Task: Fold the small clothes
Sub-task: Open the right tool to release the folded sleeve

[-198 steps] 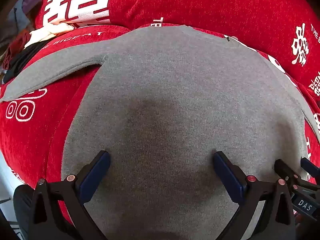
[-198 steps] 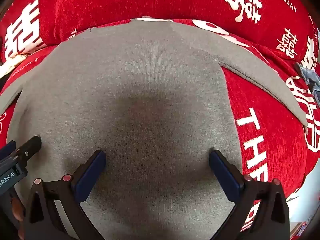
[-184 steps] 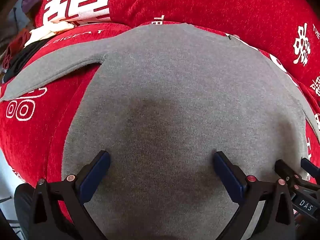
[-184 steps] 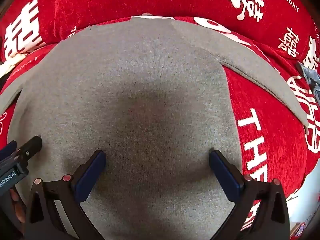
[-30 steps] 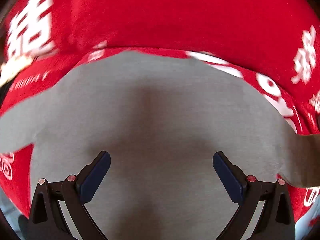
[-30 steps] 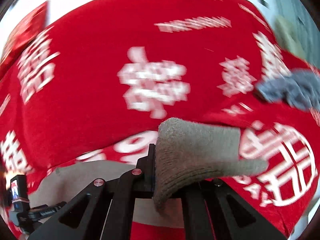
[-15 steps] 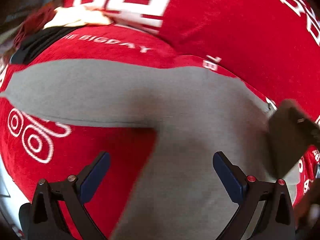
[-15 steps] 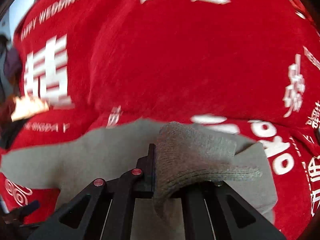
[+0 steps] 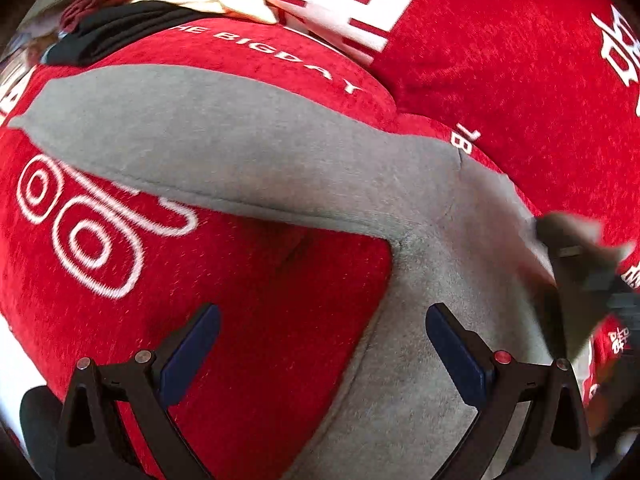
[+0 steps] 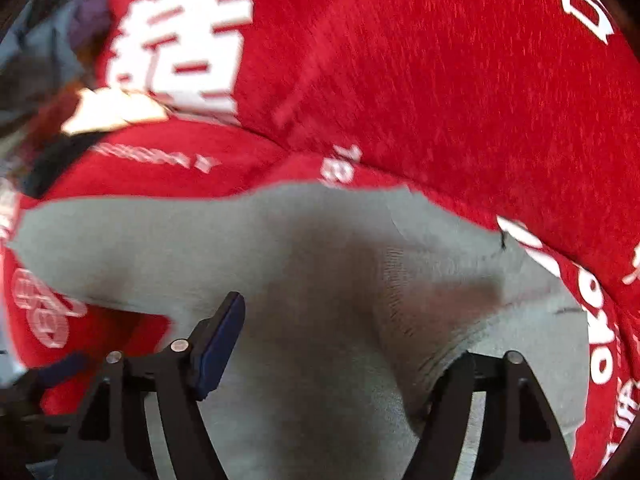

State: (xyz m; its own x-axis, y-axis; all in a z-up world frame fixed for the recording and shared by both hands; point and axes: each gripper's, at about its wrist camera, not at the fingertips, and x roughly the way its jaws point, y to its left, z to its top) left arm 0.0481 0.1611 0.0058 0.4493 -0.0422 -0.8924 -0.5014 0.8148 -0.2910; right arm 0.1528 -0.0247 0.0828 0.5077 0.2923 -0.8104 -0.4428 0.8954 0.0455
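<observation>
Sleeve (image 9: 208, 148) lies out flat; left gripper (image 9: 320, 344) is spread wide; right gripper (image 10: 344, 344) is spread too; pinch the cuff, lay it straight across.

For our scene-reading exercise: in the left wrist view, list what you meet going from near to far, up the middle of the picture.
Left hand-held gripper → red sofa cover → grey sleeve → "THE BIGDAY" lettering → red back cushion.
</observation>
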